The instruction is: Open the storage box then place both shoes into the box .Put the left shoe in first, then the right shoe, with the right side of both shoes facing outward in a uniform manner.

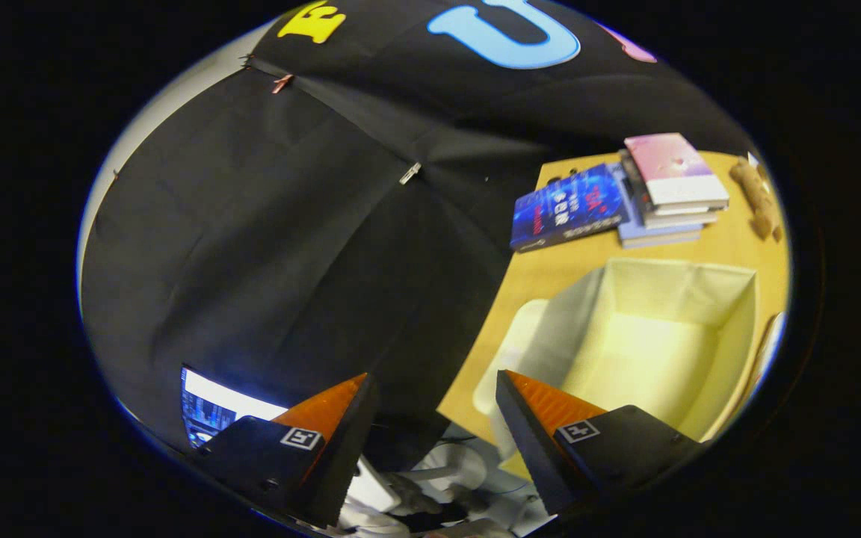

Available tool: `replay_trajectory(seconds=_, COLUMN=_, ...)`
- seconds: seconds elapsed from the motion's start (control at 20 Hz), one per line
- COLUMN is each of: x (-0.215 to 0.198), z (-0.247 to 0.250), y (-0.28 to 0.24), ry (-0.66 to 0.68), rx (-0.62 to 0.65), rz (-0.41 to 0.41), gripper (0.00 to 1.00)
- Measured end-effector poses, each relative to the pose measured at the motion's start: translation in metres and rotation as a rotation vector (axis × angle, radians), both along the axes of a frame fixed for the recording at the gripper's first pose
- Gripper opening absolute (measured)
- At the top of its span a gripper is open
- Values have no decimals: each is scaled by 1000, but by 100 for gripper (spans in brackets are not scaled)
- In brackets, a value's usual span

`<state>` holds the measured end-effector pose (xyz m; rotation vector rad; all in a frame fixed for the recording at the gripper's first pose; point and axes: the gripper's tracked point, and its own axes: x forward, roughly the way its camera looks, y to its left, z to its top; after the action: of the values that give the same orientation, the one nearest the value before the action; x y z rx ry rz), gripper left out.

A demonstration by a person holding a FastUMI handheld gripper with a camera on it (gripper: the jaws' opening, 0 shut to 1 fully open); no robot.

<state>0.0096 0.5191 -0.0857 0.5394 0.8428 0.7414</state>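
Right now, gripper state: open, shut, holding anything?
Gripper: open, holding nothing; fingers apart, near the open storage box.

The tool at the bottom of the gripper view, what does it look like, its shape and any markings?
The tool has two wedge-shaped fingers that taper to points, with ribbed inner faces. Each sits on a dark, blocky mount carrying a small square black-and-white marker tag. The fingers stand apart with nothing between them. Pale cables or parts lie below them, too blurred to identify.
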Motion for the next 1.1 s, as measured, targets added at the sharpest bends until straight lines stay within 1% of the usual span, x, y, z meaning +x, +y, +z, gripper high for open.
replay_trajectory(seconds=0.1, x=3, z=-6, y=-50, ry=-84, rx=-78, rz=-37, gripper=98)
replay_trajectory(seconds=0.25, x=11, z=-20, y=-131, ry=-186, rx=-215, rz=-131, gripper=98)
replay_trajectory(seconds=0.3, x=10, z=-28, y=-165, ry=-229, rx=-282, rz=-161, gripper=98)
replay_trajectory(seconds=0.35, x=0, z=-33, y=-202, ry=-257, rx=-350, rz=-182, gripper=98)
replay_trajectory(seconds=0.45, x=-15, z=-57, y=-259, ry=-271, rx=-470, rz=-212, gripper=98)
replay_trajectory(seconds=0.55, x=-24, z=-86, y=-305, ry=-247, rx=-552, rz=-240, gripper=98)
replay_trajectory(seconds=0.75, x=-42, z=-153, y=-384, ry=-127, rx=-674, rz=-326, gripper=99)
replay_trajectory(seconds=0.8, x=-45, z=-170, y=-397, ry=-92, rx=-693, rz=-334, gripper=99)
replay_trajectory(seconds=0.9, x=-53, z=-202, y=-422, ry=-31, rx=-736, rz=-333, gripper=99)
replay_trajectory(seconds=1.1, x=-54, z=-249, y=-439, ry=41, rx=-752, rz=-305, gripper=99)
